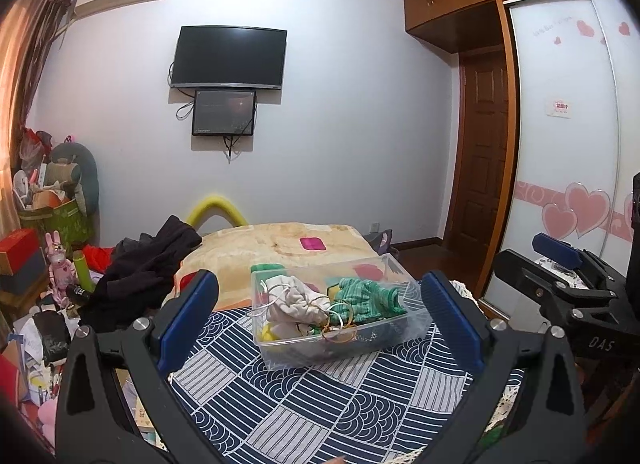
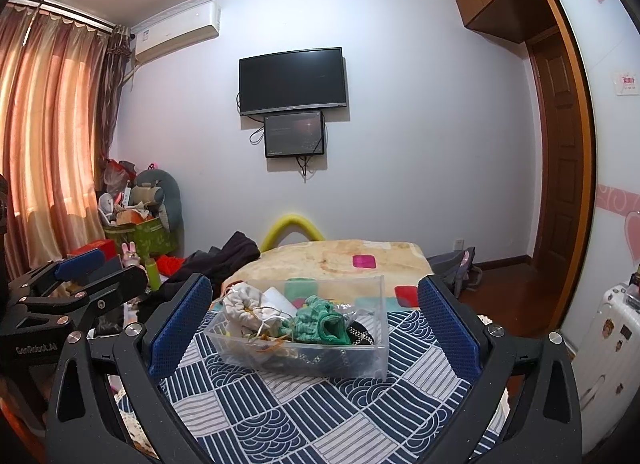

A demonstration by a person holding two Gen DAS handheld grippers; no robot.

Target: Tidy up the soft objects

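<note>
**Both grippers hanging open before the clear bin**

The left gripper [image 1: 320,320] is hovering with its blue-padded jaws spread wide and grasping nothing. The right gripper [image 2: 314,318] is likewise hanging released, jaws apart. Framed between each pair of fingers, the clear plastic rectangular bin [image 1: 384,334] is sitting at the centre of the frame on the navy-and-white patterned cloth [image 1: 304,404]. Inside it, a cream drawstring fabric pouch [image 1: 294,302] is lying at the left, just beside a green knitted garment [image 1: 366,296] at the right. Behind the bin, the beige blanket [image 1: 272,242] is spreading toward the far wall.
</note>
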